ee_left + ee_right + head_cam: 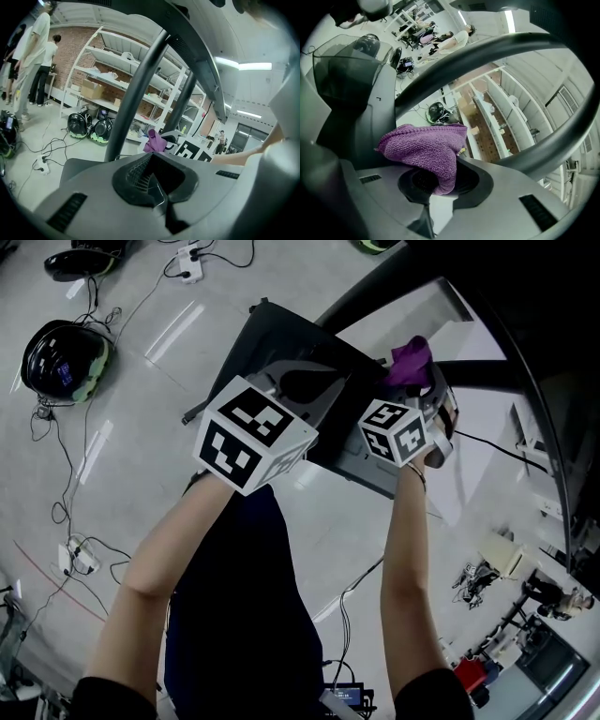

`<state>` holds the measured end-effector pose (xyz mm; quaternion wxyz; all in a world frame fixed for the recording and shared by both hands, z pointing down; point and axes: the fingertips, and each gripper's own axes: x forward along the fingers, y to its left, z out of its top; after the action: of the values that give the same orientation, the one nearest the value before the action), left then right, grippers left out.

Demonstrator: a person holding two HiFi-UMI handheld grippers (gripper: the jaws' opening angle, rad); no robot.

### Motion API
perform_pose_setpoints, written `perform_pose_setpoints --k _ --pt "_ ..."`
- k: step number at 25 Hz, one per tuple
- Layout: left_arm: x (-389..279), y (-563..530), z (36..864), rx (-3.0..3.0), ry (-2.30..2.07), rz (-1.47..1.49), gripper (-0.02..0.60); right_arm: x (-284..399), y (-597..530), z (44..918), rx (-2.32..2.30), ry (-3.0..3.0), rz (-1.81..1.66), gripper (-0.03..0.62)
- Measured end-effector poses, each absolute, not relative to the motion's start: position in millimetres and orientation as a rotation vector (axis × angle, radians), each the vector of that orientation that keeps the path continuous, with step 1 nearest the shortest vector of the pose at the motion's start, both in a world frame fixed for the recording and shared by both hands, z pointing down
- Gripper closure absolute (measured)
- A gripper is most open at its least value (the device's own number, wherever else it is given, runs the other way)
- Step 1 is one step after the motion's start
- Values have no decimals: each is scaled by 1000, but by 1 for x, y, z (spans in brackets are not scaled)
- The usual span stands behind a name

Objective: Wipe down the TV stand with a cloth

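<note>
Cloth (411,359): one, purple, bunched at the tip of the right gripper (419,381) in the head view, over the far edge of the dark base of the TV stand (246,352). Two grippers show, each carrying one marker cube. The left gripper (305,382) is just beside the right one, also above the base, and its jaws are hard to make out from here.

Left gripper view: its jaws are closed together with nothing between them. Two black poles (136,93) of the stand rise just ahead, their tops cut off. Two helmets (78,125) lie side by side on the floor, left of the poles.

Right gripper view: the jaws are clamped on the cloth, whose fold spills out leftward and hides the pads.
</note>
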<state>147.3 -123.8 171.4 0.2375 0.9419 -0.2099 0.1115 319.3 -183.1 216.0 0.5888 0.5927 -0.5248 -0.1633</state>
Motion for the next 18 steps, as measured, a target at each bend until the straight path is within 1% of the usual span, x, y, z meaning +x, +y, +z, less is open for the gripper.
perform_pose_setpoints --k 10,18 --pt "139 -121 170 2569 -587 303 575 319 -179 249 1343 -1248 -279 519" --pt "144 -117 171 2567 -563 291 575 316 -159 222 1456 -1298 -245 519"
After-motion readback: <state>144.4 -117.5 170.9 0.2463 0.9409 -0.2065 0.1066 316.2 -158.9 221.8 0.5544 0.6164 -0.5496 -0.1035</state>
